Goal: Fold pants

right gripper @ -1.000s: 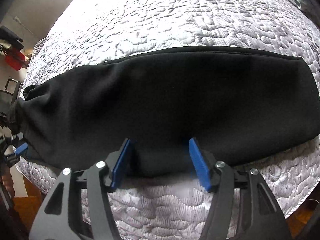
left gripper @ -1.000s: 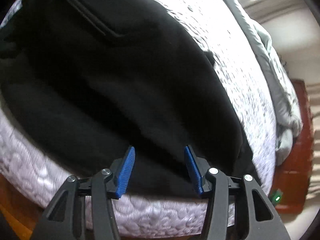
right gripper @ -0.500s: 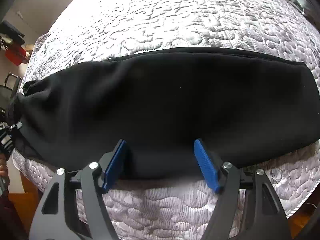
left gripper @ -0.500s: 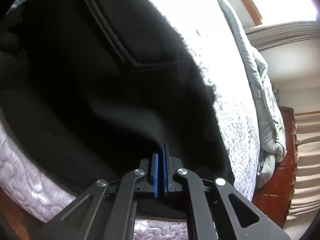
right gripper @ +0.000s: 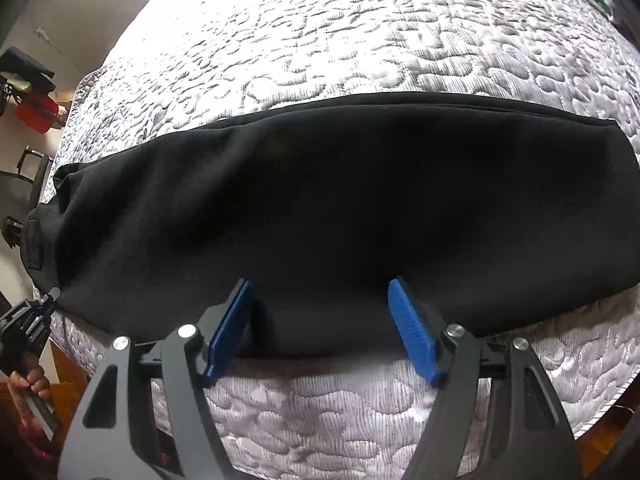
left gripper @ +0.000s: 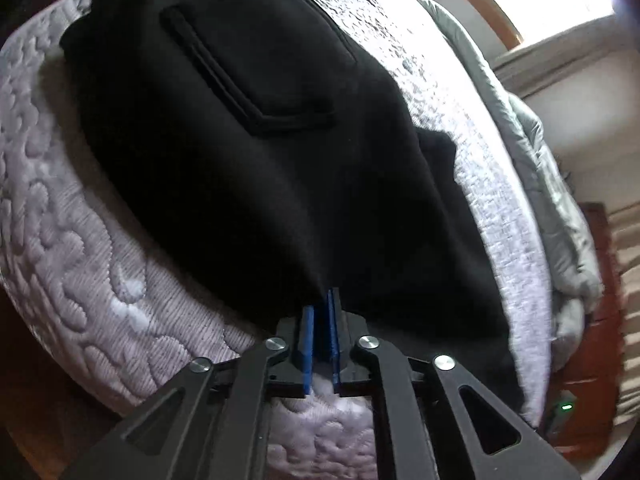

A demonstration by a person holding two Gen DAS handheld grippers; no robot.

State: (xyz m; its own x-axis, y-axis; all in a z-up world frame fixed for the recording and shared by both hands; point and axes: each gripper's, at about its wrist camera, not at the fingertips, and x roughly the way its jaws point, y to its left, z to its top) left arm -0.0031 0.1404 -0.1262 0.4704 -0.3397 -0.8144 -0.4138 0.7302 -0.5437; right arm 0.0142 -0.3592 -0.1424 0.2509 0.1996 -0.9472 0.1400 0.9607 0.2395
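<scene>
Now, changed: your left gripper [left gripper: 320, 312], wide apart a second ago, is pinched on the near hem of the black fleece pants [right gripper: 340, 208], lying lengthwise on the white quilted mattress [right gripper: 360, 40]. Your right gripper [right gripper: 320, 312] stays wide, straddling the near edge. Fold lift likely next. Containers: none visible.

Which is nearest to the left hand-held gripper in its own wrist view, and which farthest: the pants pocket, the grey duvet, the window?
From the left hand-held gripper:
1. Pants pocket, straight ahead, upper centre.
2. Grey duvet, along the bed's right side.
3. Window, top right, beyond the bed.
</scene>
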